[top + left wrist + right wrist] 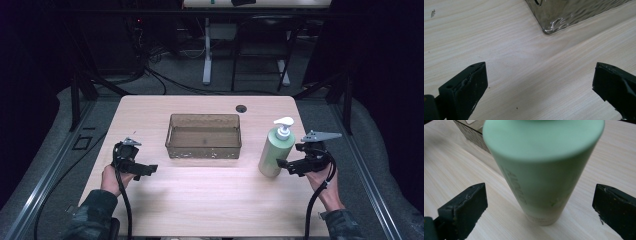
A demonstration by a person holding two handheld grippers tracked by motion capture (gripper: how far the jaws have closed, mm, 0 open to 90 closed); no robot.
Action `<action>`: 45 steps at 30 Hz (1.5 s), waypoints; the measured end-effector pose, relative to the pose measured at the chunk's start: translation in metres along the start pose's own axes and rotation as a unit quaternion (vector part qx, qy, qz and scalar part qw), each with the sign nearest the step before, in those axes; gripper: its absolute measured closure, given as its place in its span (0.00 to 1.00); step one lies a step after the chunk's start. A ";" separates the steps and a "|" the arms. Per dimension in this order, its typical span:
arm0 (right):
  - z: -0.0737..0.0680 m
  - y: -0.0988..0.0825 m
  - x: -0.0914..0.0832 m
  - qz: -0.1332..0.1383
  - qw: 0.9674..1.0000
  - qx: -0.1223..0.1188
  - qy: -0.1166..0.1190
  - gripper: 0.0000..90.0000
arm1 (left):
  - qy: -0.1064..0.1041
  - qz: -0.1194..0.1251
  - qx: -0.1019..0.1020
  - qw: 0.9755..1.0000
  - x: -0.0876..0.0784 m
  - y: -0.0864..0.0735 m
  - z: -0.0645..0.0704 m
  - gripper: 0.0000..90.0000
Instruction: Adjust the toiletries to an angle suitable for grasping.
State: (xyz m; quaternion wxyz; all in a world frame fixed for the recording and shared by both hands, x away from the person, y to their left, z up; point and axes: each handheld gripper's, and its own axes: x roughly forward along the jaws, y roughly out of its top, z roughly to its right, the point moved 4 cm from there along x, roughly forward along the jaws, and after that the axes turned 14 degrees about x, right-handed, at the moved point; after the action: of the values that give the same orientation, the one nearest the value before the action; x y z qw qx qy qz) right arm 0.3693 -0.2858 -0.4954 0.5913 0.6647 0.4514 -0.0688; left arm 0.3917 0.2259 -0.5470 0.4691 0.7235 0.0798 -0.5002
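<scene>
The right gripper [283,164] stands just beside the lower body of the green pump bottle [274,150], its jaws spread wide with nothing between the pads yet; in the right gripper view the bottle [541,177] stands upright on the table [456,177] between the two black jaws, apart from both. The step in hand looks like a grasp on the bottle, and it should go best if the jaws move forward until the body sits centred between them, then close low and level on the body, so the tall bottle does not tip. The left gripper [150,169] hangs idle over bare wood, jaws likewise wide apart and empty, near the front left corner of the clear brown bin [203,135]. Raised lettering runs down the bottle's side, too blurred to read.
</scene>
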 end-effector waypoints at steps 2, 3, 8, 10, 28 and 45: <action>-0.002 0.004 0.002 0.007 1.000 -0.001 0.000 0.00 | 0.000 0.000 0.000 1.000 0.000 0.000 0.000 0.00; -0.002 0.005 0.003 0.006 1.000 -0.003 0.001 0.00 | -0.001 0.000 0.000 1.000 0.000 0.000 0.001 0.00; -0.003 0.008 0.006 0.015 1.000 -0.001 -0.005 0.00 | -0.001 0.000 -0.001 1.000 0.000 0.000 0.000 0.00; -0.003 0.010 0.007 0.018 1.000 -0.004 -0.005 0.00 | -0.001 0.000 0.001 1.000 0.000 0.000 0.000 0.00; -0.006 0.024 0.011 0.054 0.999 -0.003 -0.003 0.04 | -0.003 -0.001 0.002 1.000 0.002 0.000 0.001 0.00; -0.014 0.026 0.011 0.059 0.998 -0.013 -0.021 0.12 | -0.004 0.000 0.005 1.000 0.001 0.001 0.001 0.00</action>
State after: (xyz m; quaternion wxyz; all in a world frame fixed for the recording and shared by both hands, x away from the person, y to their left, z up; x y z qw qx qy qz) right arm 0.3868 -0.2654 -0.4796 0.6122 0.6811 0.3994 -0.0416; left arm 0.3919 0.2246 -0.5473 0.4660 0.7239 0.0757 -0.5031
